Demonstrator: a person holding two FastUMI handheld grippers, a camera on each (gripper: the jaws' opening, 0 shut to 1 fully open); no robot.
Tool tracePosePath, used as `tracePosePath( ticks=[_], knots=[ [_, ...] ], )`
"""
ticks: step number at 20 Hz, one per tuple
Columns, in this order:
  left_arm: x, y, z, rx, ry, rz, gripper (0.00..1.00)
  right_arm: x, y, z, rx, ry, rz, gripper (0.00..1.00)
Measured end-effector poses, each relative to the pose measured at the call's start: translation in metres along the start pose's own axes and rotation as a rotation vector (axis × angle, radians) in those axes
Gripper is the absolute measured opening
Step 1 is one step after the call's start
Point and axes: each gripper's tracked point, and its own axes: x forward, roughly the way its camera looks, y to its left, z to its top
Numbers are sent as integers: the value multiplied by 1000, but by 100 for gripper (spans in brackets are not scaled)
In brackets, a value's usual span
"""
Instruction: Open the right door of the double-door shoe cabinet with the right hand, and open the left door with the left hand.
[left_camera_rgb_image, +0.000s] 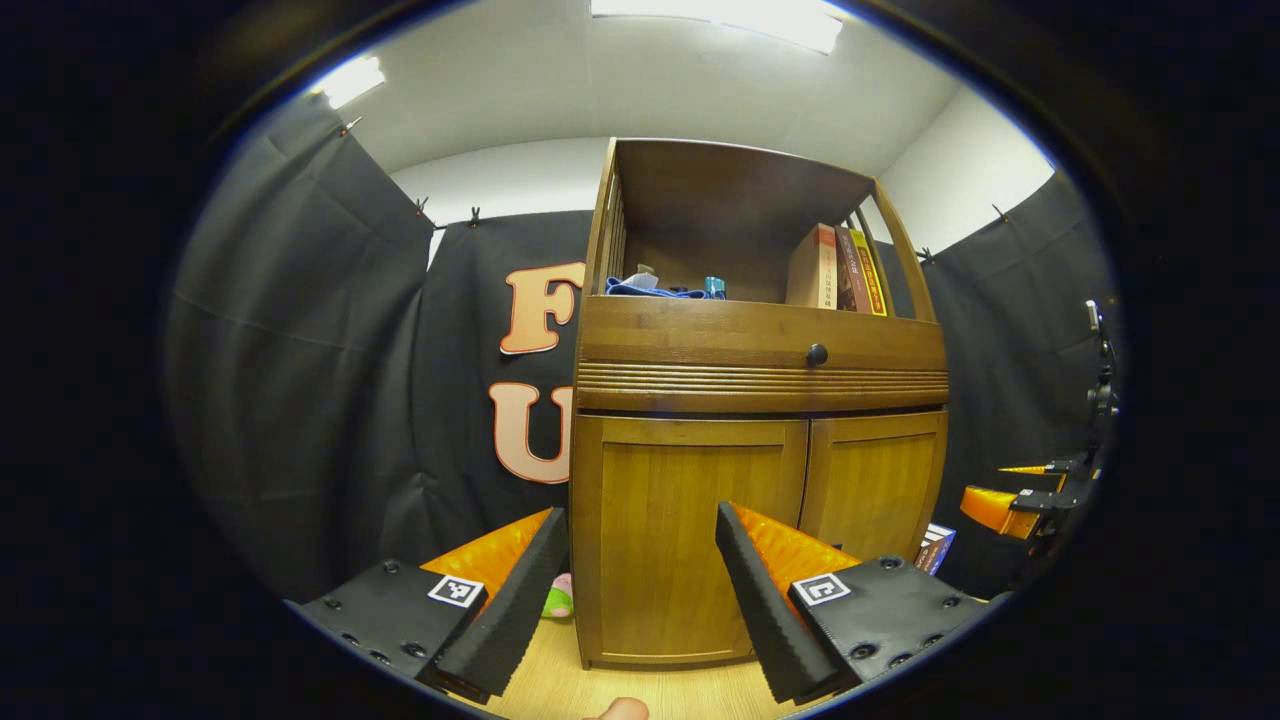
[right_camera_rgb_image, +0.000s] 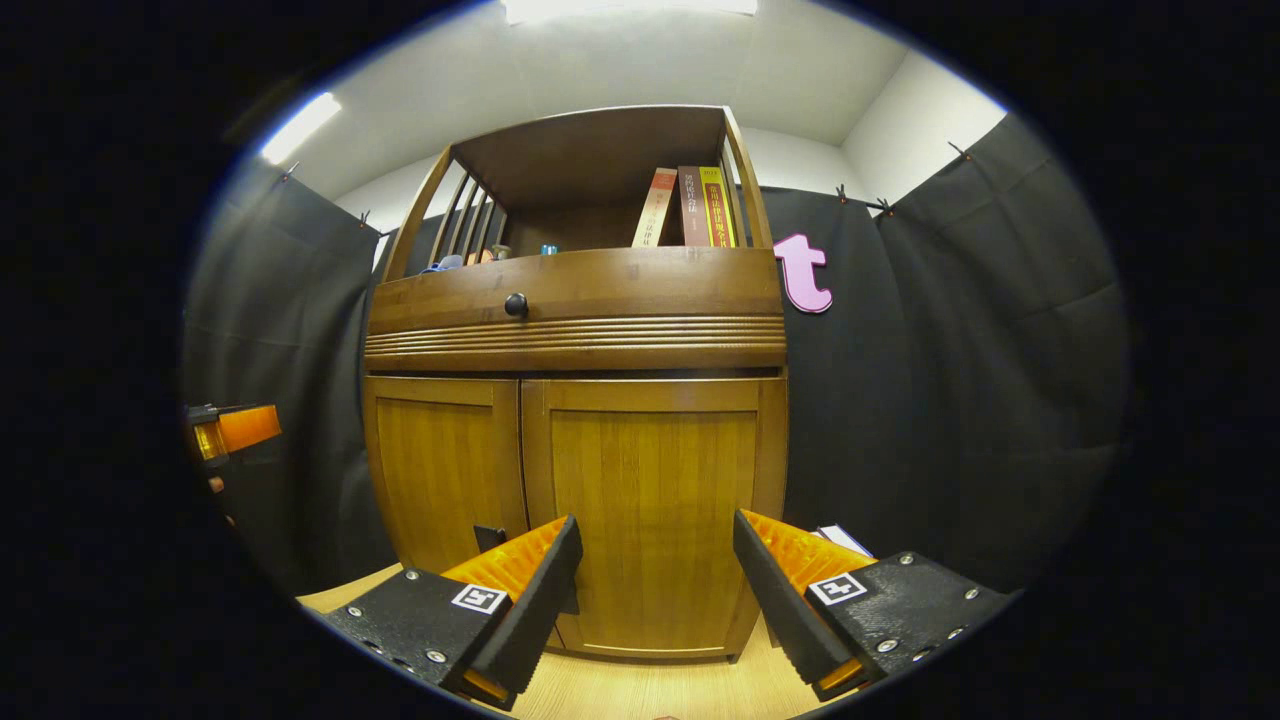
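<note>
The wooden shoe cabinet (left_camera_rgb_image: 760, 385) stands on the floor with both lower doors closed. In the left gripper view, my left gripper (left_camera_rgb_image: 640, 590) is open and hangs a short way in front of the left door (left_camera_rgb_image: 680, 530), apart from it. The right door (left_camera_rgb_image: 872, 490) lies to its right. In the right gripper view, my right gripper (right_camera_rgb_image: 655, 590) is open in front of the right door (right_camera_rgb_image: 650, 500), not touching it. A small dark tab (right_camera_rgb_image: 489, 537) sits low on the left door (right_camera_rgb_image: 445, 480) near the seam.
Above the doors is a drawer with a black knob (left_camera_rgb_image: 817, 354) and an open shelf with books (left_camera_rgb_image: 838, 268). A pink-green toy (left_camera_rgb_image: 558, 598) lies left of the cabinet and a book (left_camera_rgb_image: 935, 548) lies to its right. The floor (right_camera_rgb_image: 640, 690) is light wood.
</note>
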Motion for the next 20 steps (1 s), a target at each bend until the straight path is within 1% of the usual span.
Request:
tracePosePath(
  ticks=[1,4,5,8,13,15,18,20],
  knots=[
    [2,-1,-1,2,6,2,95,2,-1,-5,3,8,2,94],
    [4,-1,-2,12,8,6,96,10,-4,-21,22,20,-1,94],
    [4,-2,-1,12,5,8,95,14,-4,-25,25,20,-3,94],
    [2,-8,3,8,-7,6,95,22,0,-40,13,24,1,94],
    [2,-22,1,34,-9,-23,95,34,26,-59,10,-1,26,94],
    [3,-25,-2,32,2,-37,95,41,44,-75,9,11,51,94],
    [5,-24,-7,38,10,-42,95,52,66,-101,-38,41,82,94],
    [8,-19,-10,47,7,-33,95,62,73,-113,-58,44,72,94]
  ],
)
